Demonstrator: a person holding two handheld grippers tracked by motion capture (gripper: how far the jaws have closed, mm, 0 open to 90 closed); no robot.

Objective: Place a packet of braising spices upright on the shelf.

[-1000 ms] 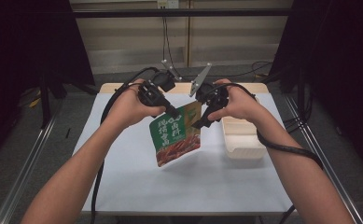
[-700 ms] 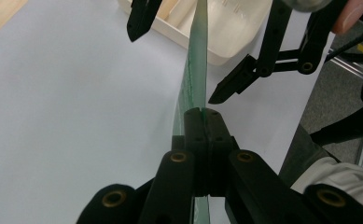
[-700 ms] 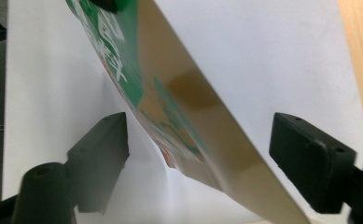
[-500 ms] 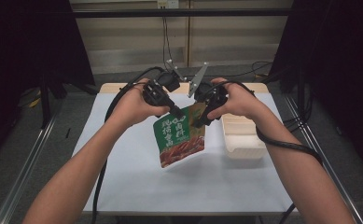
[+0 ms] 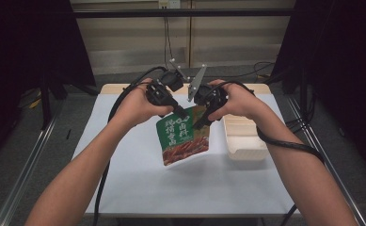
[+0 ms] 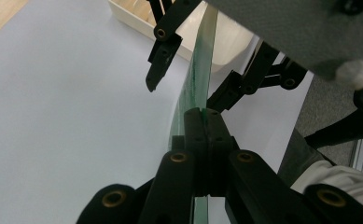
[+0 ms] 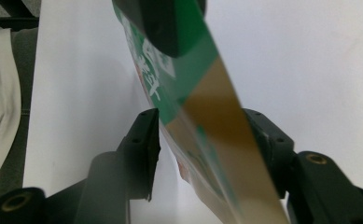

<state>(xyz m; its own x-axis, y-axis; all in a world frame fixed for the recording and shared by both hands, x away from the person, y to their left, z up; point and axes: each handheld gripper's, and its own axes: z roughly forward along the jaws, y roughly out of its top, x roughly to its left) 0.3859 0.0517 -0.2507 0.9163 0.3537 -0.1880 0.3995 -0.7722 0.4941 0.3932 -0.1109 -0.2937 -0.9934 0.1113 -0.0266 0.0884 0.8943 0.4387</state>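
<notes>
Pinching flat glossy green pouch [image 5: 184, 137]: left hand-held gripper [image 5: 182, 114] clamped; right hand-held gripper [image 5: 200, 122] apart.

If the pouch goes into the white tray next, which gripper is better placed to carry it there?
Probably the left gripper: its jaws are shut on the pouch, while the right gripper stands open around it, though nearer the tray.

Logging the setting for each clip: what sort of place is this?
Probably a lab data-collection station, not a home: a white-topped table hemmed by dark curtains, a person working handheld cabled grippers on a green food pouch, beside a cream tray.
</notes>
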